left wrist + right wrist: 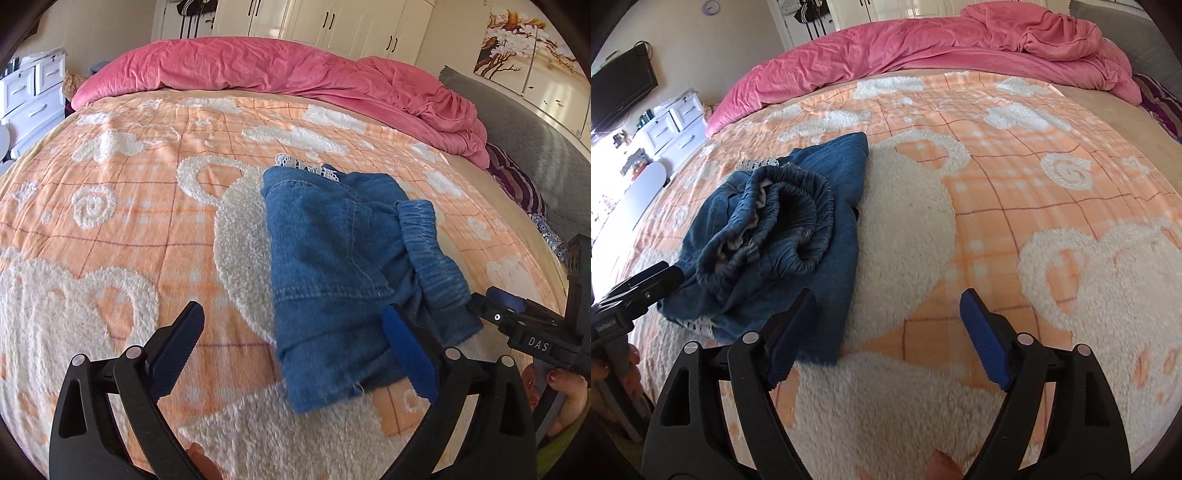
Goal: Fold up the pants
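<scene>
Pants (332,266): blue denim, folded into a compact bundle, elastic waistband bunched on top, lying on the blanket (110,229) mid-bed. Left gripper (291,354): jaws wide, empty, at the bundle's near edge. Right gripper (886,332): jaws wide, empty, beside the bundle. Pink duvet (258,70) behind.

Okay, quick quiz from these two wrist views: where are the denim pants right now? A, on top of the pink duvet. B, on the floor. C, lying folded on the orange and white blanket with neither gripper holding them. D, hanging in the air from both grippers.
C: the denim pants lie bundled on the orange and white blanket, and both the left gripper and right gripper stand open, holding nothing.
</scene>
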{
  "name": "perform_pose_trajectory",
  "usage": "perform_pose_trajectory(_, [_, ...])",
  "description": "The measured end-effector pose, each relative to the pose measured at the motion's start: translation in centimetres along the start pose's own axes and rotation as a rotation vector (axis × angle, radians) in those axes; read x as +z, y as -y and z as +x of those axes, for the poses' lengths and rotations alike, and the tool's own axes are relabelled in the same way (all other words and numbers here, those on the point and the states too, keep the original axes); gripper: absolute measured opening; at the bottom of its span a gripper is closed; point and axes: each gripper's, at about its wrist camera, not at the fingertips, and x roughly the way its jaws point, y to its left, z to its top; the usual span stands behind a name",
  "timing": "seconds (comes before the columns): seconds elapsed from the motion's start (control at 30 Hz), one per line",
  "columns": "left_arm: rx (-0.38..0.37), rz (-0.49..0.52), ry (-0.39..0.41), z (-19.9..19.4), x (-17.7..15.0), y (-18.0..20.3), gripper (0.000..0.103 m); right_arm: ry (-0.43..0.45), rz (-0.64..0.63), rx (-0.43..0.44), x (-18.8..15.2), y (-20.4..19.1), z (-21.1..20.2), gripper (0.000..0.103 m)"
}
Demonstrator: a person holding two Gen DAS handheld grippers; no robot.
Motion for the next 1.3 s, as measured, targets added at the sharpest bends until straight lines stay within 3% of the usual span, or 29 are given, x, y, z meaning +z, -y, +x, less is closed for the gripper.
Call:
perform_pose_trajectory(0.2, [-0.008, 0.018, 0.013, -1.7, -1.5, 0.7, 0.098, 0.05, -0.041, -0.007, -1.3, -1.3, -2.7, 0.086])
perform_pose_trajectory(0.43, [-0.008, 0.041, 0.029, -4.0, -3.1, 1.0, 0.098, 0.102, -0.112, -0.03, -2.7, -3.2, -5.7, 0.093])
perform_pose_trajectory(1.3, [-0.03, 0.005, 0.024, -7.9, -8.7, 1.6, 0.099, 0.178, -0.161, -0.04, -7.6, -5.5, -11.9, 0.094])
